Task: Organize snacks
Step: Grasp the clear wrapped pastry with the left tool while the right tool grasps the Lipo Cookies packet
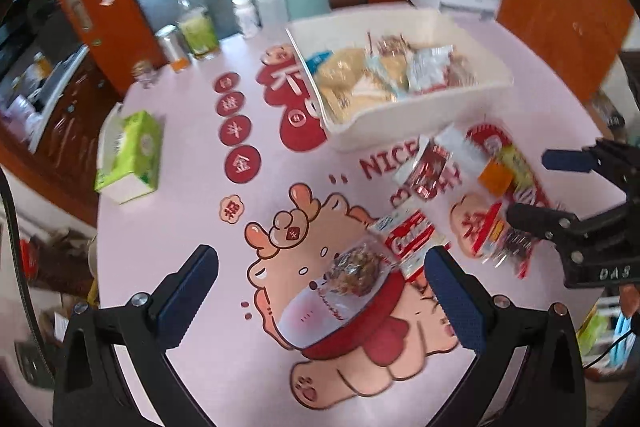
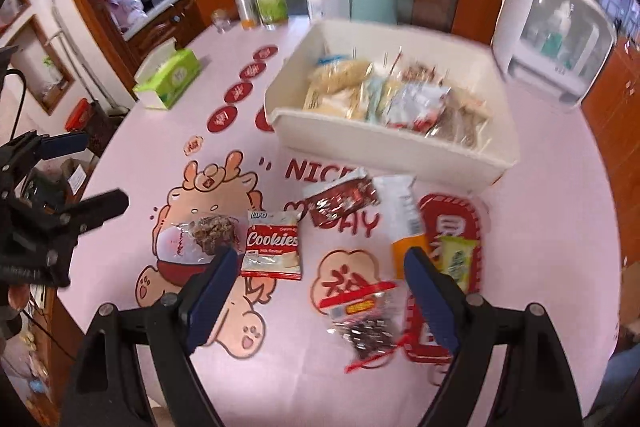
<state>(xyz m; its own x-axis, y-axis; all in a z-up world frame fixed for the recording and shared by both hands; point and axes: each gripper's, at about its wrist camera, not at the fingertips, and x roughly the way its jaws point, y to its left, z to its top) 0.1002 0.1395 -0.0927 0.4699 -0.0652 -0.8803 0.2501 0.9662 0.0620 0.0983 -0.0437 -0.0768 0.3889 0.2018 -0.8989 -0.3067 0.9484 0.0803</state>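
Note:
A white bin (image 1: 420,123) (image 2: 384,151) with several snack packs stands at the back of the pink table. Loose snacks lie in front of it: a clear pack of brown bits (image 1: 354,273) (image 2: 212,233), a red Cookies pack (image 2: 272,247) (image 1: 408,235), a red foil pack (image 2: 340,201), a white-orange pack (image 2: 402,223), a green pack (image 2: 456,259) and a red-topped clear pack (image 2: 362,323). My left gripper (image 1: 320,299) is open above the brown-bits pack. My right gripper (image 2: 316,307) is open above the red-topped pack.
A green tissue box (image 1: 128,155) (image 2: 170,79) sits at the left. Bottles and jars (image 2: 272,1) and a teal canister (image 2: 374,1) line the far edge. A white dispenser (image 2: 552,51) stands at the back right. The table edge runs near on the left.

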